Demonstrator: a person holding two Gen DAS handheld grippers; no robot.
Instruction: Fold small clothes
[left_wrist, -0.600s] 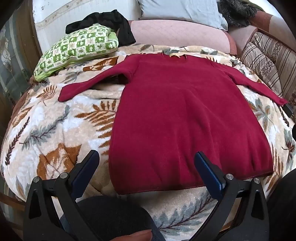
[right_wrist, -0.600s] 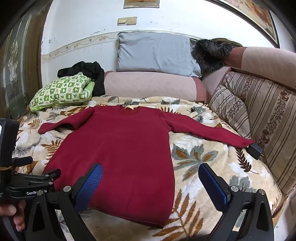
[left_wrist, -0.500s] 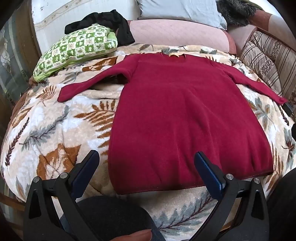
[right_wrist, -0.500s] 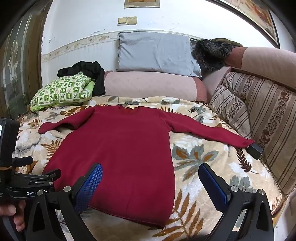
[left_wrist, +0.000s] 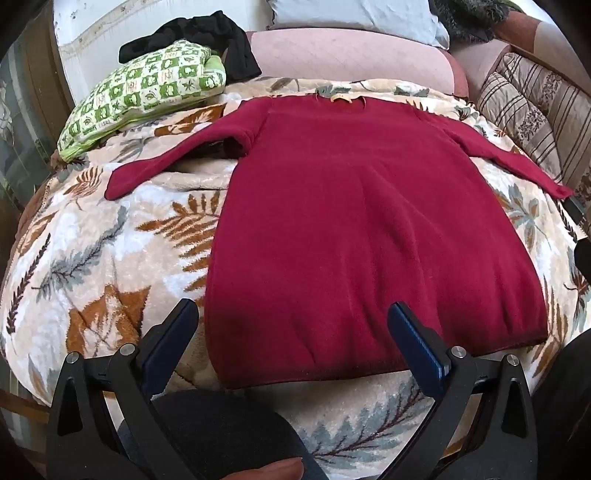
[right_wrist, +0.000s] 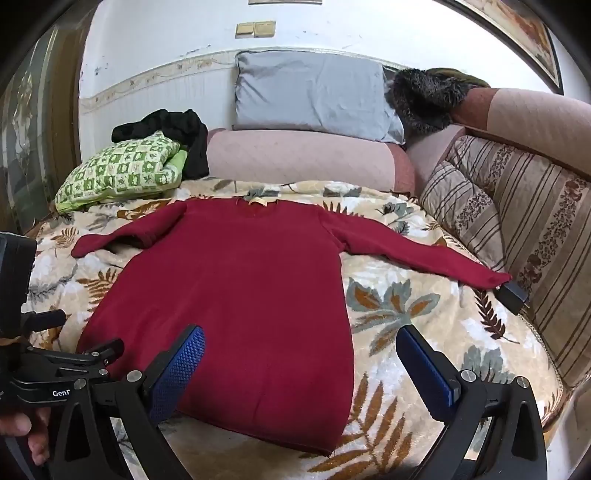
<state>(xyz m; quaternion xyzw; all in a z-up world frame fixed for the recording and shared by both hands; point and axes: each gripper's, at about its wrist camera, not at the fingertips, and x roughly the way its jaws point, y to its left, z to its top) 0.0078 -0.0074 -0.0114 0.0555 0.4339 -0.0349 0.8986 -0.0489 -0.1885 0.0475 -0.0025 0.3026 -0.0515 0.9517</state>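
Little has changed: our left gripper (left_wrist: 291, 334) and right gripper (right_wrist: 301, 354) stay spread apart, empty, above the flat red sweater (left_wrist: 369, 229), folding unstarted.

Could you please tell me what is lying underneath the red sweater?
The red sweater lies flat on a leaf-patterned blanket, which shows all around it. Whatever the blanket covers beneath cannot be seen.
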